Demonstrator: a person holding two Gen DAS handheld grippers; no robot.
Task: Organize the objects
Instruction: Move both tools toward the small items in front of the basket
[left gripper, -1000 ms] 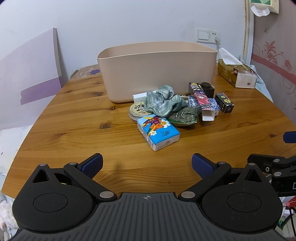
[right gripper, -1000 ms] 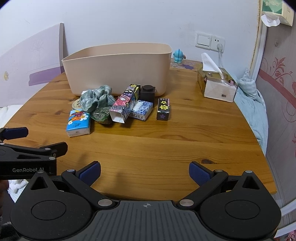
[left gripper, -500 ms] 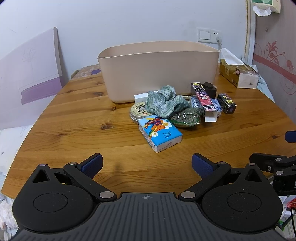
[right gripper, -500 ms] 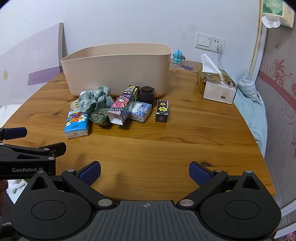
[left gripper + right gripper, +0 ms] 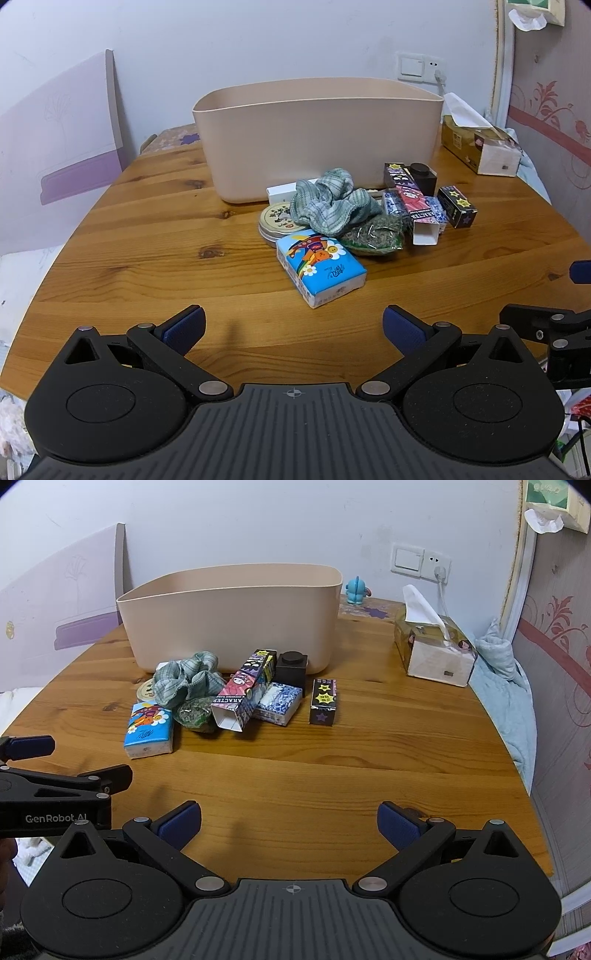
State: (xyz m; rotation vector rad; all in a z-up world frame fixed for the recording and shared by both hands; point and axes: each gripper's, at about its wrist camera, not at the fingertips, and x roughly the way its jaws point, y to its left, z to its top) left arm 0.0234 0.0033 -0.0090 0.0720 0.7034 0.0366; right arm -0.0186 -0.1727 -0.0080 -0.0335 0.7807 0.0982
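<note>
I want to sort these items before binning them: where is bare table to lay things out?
Bare wood lies left of the round tin and beige bin, between the blue tissue pack and the near table edge, and between the black star box and tissue box. It is crowded right before the bin.

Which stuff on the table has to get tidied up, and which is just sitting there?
To tidy:
tissue pack
scrunchie
round tin
green pouch
long box
star box
blue box
black cube
bin

Just there:
tissue box
blue toy
</note>
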